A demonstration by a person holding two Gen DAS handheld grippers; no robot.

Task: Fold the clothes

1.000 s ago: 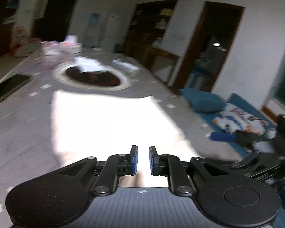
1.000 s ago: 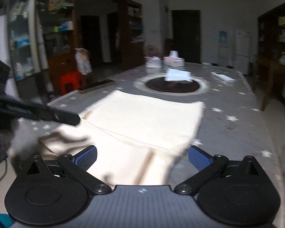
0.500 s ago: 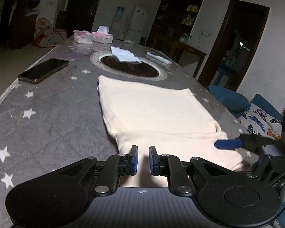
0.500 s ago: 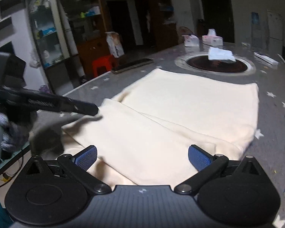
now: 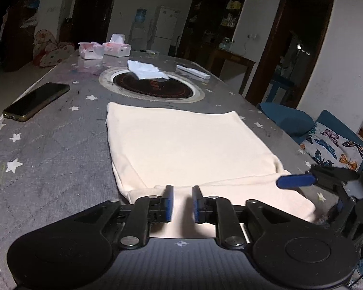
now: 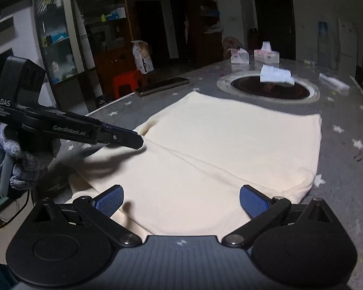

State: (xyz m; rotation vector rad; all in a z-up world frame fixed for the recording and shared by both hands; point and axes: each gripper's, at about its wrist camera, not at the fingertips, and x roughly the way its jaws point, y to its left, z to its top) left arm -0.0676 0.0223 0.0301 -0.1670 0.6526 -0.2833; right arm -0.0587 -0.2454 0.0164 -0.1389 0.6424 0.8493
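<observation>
A cream garment (image 5: 186,145) lies folded flat on the grey star-patterned table (image 5: 48,157), a second layer doubled over its near part. My left gripper (image 5: 182,203) hovers at the near left corner of that fold. Its jaws are opening, with a narrow gap over the cloth and the pads not pressing on it. The right wrist view shows the same garment (image 6: 230,149) and the left gripper (image 6: 130,141) with its tip at the fold's edge. My right gripper (image 6: 181,200) stands wide open just above the near edge, nothing between its fingers; one blue pad (image 5: 295,181) shows in the left wrist view.
A dark phone (image 5: 36,101) lies near the table's left edge. Beyond the garment, a round inset burner (image 5: 152,87) has a white cloth (image 5: 145,70) on it, with tissue boxes (image 5: 116,48) behind. A gloved hand (image 6: 24,166) holds the left gripper. A blue sofa (image 5: 334,147) is on the right.
The left gripper's jaws have parted a little. The right gripper has come lower and closer over the garment's near edge. The blurred, glaring left wrist view has settled.
</observation>
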